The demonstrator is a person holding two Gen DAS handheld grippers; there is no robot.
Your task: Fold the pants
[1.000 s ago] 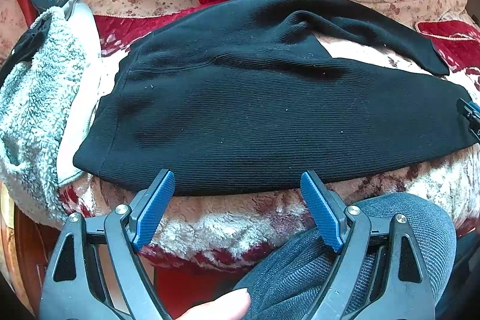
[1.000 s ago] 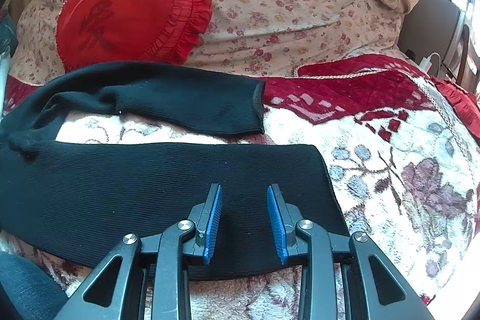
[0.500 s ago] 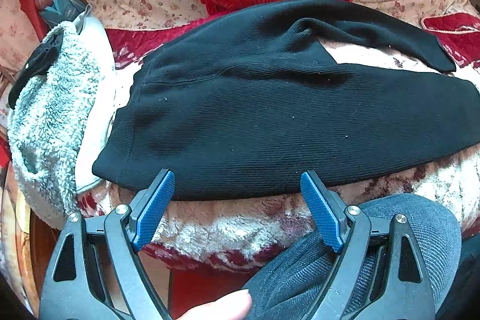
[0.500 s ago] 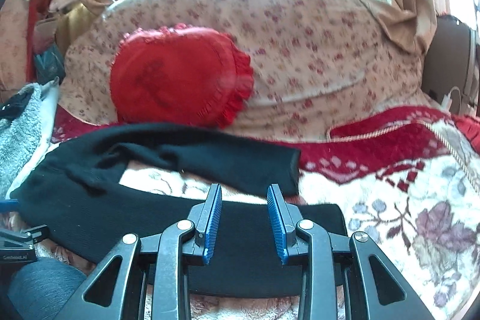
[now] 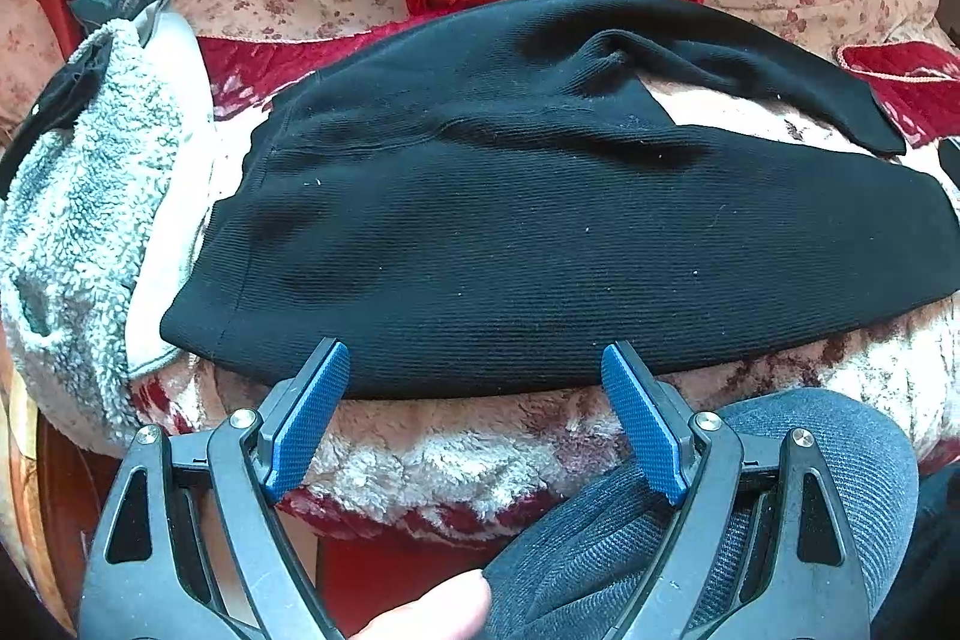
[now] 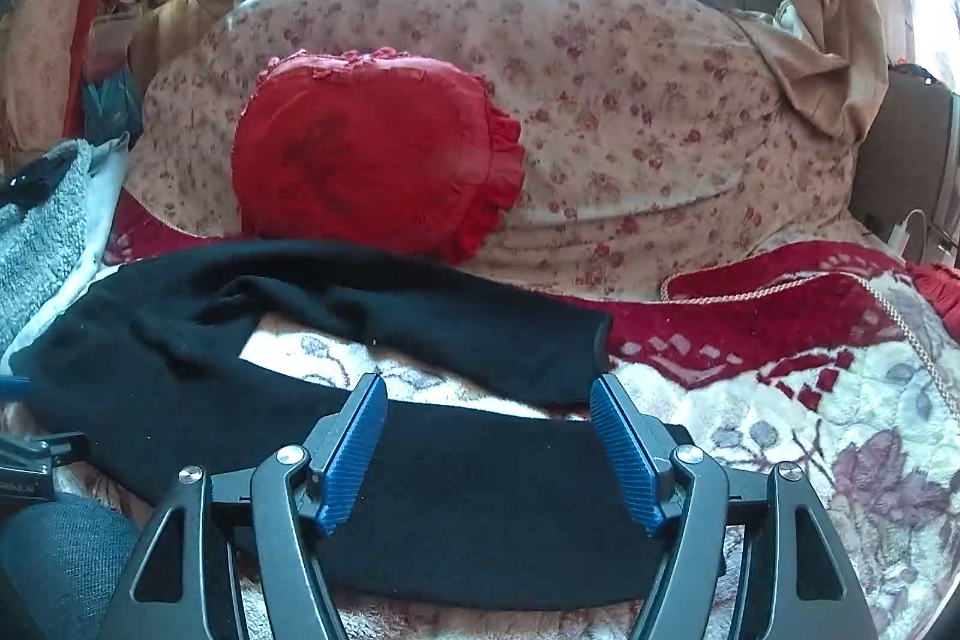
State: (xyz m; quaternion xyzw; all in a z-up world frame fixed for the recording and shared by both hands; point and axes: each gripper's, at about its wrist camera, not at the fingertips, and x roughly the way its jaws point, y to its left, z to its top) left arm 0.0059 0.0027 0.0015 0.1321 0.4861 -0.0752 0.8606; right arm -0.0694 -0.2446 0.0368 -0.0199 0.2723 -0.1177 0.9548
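Pants (image 5: pixel 540 232) of black ribbed knit lie flat on a bed (image 6: pixel 810 430) covered by a plush floral blanket in cream and dark red. Their long axis runs side to side across both views: waistband at the left end, cuffs at the right. The two legs fork apart, the far one angling back toward a round red ruffled cushion (image 6: pixel 372 160) that leans on a rose-print quilt (image 6: pixel 630 100). A grey fleece (image 5: pixel 72 220), nubbly and bunched, sits just beside the waistband.

The left tool (image 5: pixel 477 382) hangs over the near hem by the waist, blue textured pads wide apart, gripping nothing. The right tool (image 6: pixel 487 412) has just been opening; its jaws stand wide above the near leg's cuff end, with nothing held.
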